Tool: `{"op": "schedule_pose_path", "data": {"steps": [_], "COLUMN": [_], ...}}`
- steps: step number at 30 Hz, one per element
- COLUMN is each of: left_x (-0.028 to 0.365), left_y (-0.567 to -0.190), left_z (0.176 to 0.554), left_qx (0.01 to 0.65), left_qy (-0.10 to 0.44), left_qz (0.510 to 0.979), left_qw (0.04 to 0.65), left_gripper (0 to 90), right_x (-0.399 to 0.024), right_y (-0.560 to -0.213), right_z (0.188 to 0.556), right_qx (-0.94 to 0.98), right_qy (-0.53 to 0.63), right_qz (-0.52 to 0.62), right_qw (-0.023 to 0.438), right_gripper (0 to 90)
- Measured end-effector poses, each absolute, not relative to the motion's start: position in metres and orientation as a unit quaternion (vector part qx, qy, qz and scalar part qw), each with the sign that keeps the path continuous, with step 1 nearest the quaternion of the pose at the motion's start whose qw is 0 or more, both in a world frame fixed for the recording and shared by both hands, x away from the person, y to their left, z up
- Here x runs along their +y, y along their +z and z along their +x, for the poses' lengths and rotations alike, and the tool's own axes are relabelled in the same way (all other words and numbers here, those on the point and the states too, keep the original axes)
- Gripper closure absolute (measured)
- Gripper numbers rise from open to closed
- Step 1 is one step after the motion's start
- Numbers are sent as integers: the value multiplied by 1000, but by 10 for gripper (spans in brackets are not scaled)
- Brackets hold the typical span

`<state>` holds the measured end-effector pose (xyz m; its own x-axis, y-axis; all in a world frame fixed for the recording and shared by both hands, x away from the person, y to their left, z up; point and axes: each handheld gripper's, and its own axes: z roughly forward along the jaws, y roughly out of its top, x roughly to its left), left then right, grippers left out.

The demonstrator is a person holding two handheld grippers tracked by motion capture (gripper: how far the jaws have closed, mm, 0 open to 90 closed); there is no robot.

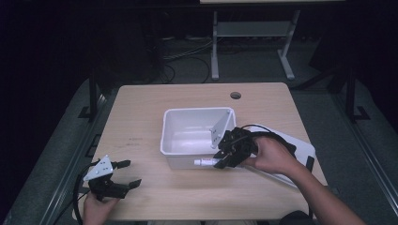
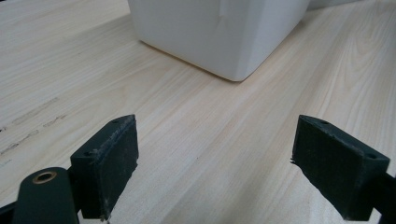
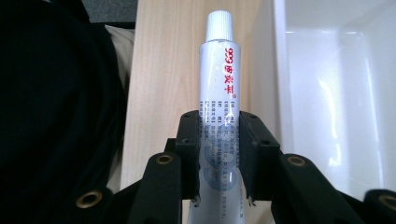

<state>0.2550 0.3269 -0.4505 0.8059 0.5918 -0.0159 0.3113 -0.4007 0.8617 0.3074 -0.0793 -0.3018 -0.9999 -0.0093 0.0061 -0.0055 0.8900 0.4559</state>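
Observation:
A white ointment tube [image 3: 219, 88] with red print and a white cap is clamped between the pads of my right gripper [image 3: 219, 154], its cap pointing away from the jaws. From above, the tube [image 1: 205, 162] sticks out leftward from the right gripper [image 1: 230, 157], held above the front wall of the white bin [image 1: 178, 157]. My left gripper [image 1: 126, 173] rests at the table's front left corner, jaws wide apart with only bare wood between its pads [image 2: 114, 158]. The bin's corner [image 2: 233, 46] stands ahead of it.
The wooden table [image 1: 141, 126] carries the white bin at its middle and a white flat board [image 1: 300, 150] under my right forearm. A cable hole [image 1: 235, 95] sits near the far edge. Dark floor and a desk frame [image 1: 253, 42] lie beyond.

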Motion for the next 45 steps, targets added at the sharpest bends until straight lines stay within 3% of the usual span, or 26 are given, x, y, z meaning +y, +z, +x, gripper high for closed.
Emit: {"op": "schedule_pose_path", "data": {"steps": [45], "left_x": [328], "left_y": [-451], "left_z": [254], "left_qx": [274], "left_qy": [149], "left_qz": [824], "left_qw": [473], "left_gripper": [138], "right_x": [-57], "right_y": [-297], "right_z": [372], "right_qx": [-974], "right_qy": [-225], "right_qz": [-22], "right_qw": [4], "right_gripper": [706]}}
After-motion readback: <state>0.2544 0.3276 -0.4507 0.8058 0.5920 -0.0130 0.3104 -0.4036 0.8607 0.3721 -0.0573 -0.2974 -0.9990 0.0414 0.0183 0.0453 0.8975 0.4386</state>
